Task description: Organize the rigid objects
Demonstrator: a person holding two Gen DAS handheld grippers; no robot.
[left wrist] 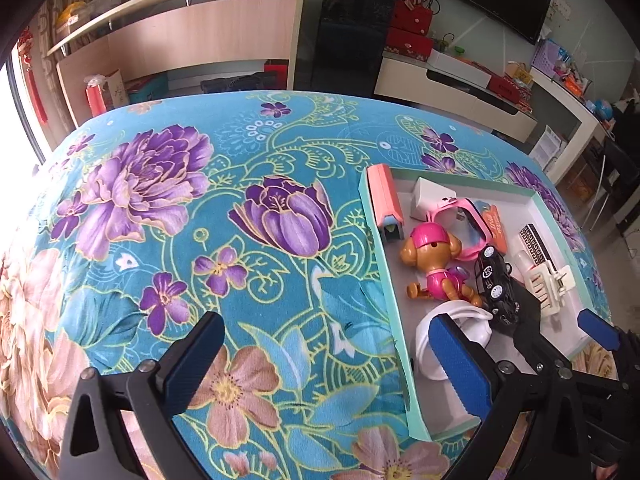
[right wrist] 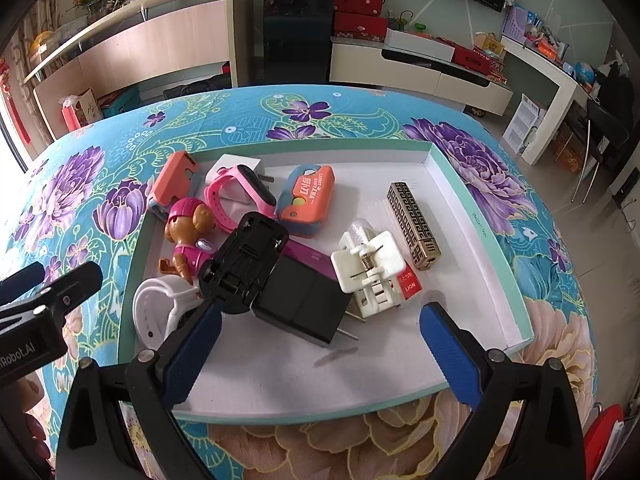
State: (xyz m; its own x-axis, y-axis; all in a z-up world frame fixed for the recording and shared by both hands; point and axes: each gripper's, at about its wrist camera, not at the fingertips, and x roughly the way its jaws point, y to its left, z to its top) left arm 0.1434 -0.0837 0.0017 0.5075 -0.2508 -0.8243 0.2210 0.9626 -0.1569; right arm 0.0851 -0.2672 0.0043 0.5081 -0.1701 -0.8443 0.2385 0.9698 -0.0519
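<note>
Both grippers' ribbed blue fingers (right wrist: 192, 354) spread released above the shallow cardboard tray (right wrist: 480, 216).

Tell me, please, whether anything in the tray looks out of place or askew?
Yes: the black toy car is tipped up with its underside showing, leaning on the black charger. The other items lie jumbled at the tray's left end.

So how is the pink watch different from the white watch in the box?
The pink watch lies toward the far end of the box, leaning on a white block; the white watch lies at the near left end. The pink watch shows its dark screen, while the white watch shows only its strap, its face hidden behind the black toy car. Both have curled straps, and neither gripper holds them.
</note>
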